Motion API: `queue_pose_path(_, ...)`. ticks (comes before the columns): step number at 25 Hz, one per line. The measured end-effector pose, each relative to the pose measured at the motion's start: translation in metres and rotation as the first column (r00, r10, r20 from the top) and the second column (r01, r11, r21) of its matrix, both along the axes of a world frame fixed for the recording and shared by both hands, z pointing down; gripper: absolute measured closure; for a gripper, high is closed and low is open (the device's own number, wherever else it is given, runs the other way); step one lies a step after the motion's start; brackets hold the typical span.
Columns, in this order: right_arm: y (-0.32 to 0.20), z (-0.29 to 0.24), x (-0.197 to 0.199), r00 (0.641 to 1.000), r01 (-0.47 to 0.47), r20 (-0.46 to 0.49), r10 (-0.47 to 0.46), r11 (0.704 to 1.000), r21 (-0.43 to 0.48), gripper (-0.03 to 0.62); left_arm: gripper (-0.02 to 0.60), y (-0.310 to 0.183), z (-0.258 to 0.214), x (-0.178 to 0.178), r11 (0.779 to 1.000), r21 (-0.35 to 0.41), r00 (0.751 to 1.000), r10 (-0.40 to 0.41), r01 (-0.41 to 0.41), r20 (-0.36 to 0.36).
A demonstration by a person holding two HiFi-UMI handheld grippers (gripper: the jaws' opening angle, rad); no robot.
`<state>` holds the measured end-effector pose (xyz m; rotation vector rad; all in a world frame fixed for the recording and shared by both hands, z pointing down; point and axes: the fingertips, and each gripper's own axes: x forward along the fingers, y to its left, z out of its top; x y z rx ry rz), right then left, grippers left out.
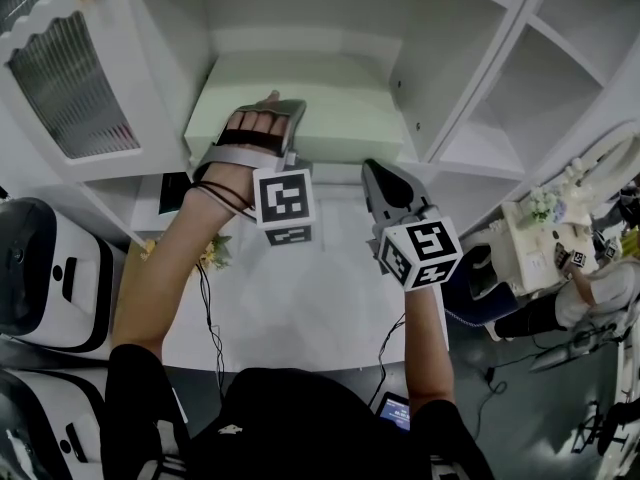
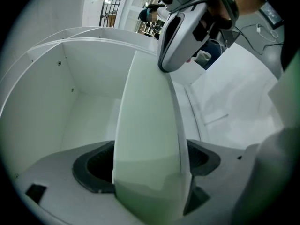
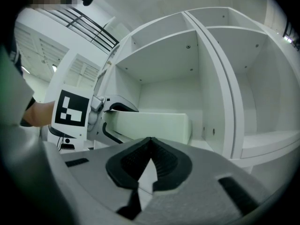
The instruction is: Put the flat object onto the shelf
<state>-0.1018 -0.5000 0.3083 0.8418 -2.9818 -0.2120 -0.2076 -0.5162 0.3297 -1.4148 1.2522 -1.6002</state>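
Shelving: a white shelf unit (image 1: 170,38) of open compartments stands behind a white tabletop (image 1: 300,308).
Flat object: a pale green slab (image 1: 340,118) lies flat in the compartment straight ahead of both claws, its near edge about level with the shelf front.
Left claw (image 1: 278,108): spread wide around the slab's near edge, with the pads looking slack rather than pinching.
Right claw (image 1: 378,176): clenched on nothing, just right of the left claw. Its tip is close to the slab's front edge, but I cannot tell whether they touch.
Progress: placement looks essentially done. What remains is to draw the left claw back off the edge, and perhaps nudge the slab deeper.
Surroundings: a ribbed-glass door (image 1: 70,88) hangs left of the left claw. White machines (image 1: 45,268) sit behind it, and a cluttered stand (image 1: 545,218) is off to the right claw's right.
In the way: only the upright divider (image 1: 480,68), close beside the slab's right end.
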Motion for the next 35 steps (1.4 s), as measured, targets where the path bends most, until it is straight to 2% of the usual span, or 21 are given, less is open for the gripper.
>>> queue_pose_path(6, 0.003, 0.001, 0.002, 1.000, -0.007, -0.001, 0.007, 1.000, -0.004, 0.595, 0.170, 0.003, -0.003, 0.004, 0.998, 0.046, 0.999, 0.045, -0.047, 0.025)
queue_pose_path(10, 0.008, 0.002, 0.004, 1.000, -0.005, -0.005, 0.005, 1.000, -0.005, 0.595, 0.172, 0.008, -0.007, 0.006, 0.996, 0.068, 0.999, 0.051, -0.050, -0.015)
queue_pose_path(13, 0.012, 0.003, 0.007, 1.000, -0.006, -0.008, 0.006, 1.000, -0.006, 0.595, 0.172, 0.015, -0.011, 0.010, 0.995, 0.087, 0.998, 0.059, -0.057, -0.013)
queue_pose_path(20, 0.021, 0.006, 0.015, 1.000, -0.008, -0.027, 0.008, 1.000, -0.005, 0.595, 0.172, 0.036, -0.017, 0.026, 0.989, 0.117, 0.993, 0.100, -0.092, -0.061)
queue_pose_path(24, 0.031, 0.005, 0.020, 1.000, -0.006, -0.024, 0.006, 1.000, -0.003, 0.595, 0.173, 0.048, -0.015, 0.038, 0.983, 0.141, 0.984, 0.135, -0.118, -0.120)
queue_pose_path(29, 0.043, 0.006, 0.029, 1.000, -0.001, -0.018, 0.001, 1.000, -0.007, 0.595, 0.173, 0.065, -0.027, 0.048, 0.966, 0.228, 0.969, 0.167, -0.124, -0.182)
queue_pose_path(32, 0.051, 0.008, 0.033, 1.000, 0.000, -0.010, 0.000, 1.000, -0.017, 0.595, 0.173, 0.076, -0.028, 0.053, 0.961, 0.250, 0.957, 0.180, -0.120, -0.229)
queue_pose_path(35, 0.059, 0.010, 0.039, 1.000, 0.002, -0.005, -0.002, 1.000, -0.025, 0.595, 0.175, 0.089, -0.028, 0.058, 0.956, 0.272, 0.930, 0.196, -0.111, -0.311)
